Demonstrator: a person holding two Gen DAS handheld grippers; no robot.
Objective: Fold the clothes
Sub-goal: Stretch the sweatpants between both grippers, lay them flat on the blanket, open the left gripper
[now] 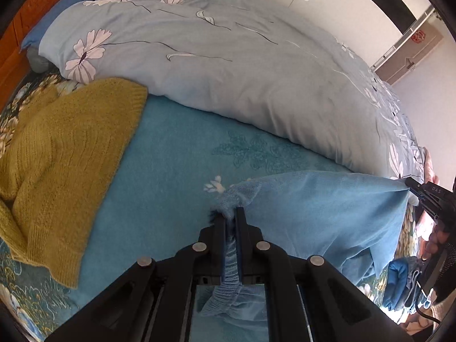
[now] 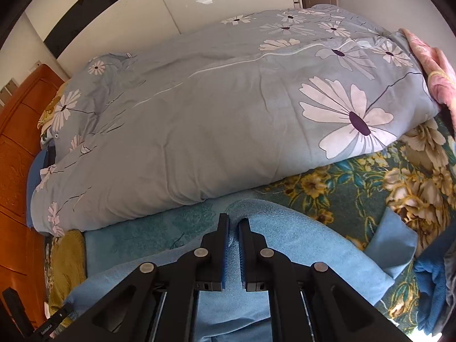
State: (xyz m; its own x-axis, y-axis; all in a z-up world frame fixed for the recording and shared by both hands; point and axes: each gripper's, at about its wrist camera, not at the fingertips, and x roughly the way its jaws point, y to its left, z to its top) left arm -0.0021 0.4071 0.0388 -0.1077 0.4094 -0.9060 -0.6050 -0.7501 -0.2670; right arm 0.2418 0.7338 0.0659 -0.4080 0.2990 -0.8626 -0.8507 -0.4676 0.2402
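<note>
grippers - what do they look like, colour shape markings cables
Both the left gripper and the right gripper are black, with two flat straight fingers lined with blue pads, angled linkage arms and round silver pivot pins. The right one shows small white lettering and a black cable in the left wrist view.

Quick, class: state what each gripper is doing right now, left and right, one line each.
Left gripper: shut on the gathered waistband of the light blue garment.
Right gripper: shut on another edge of the same garment.
</note>
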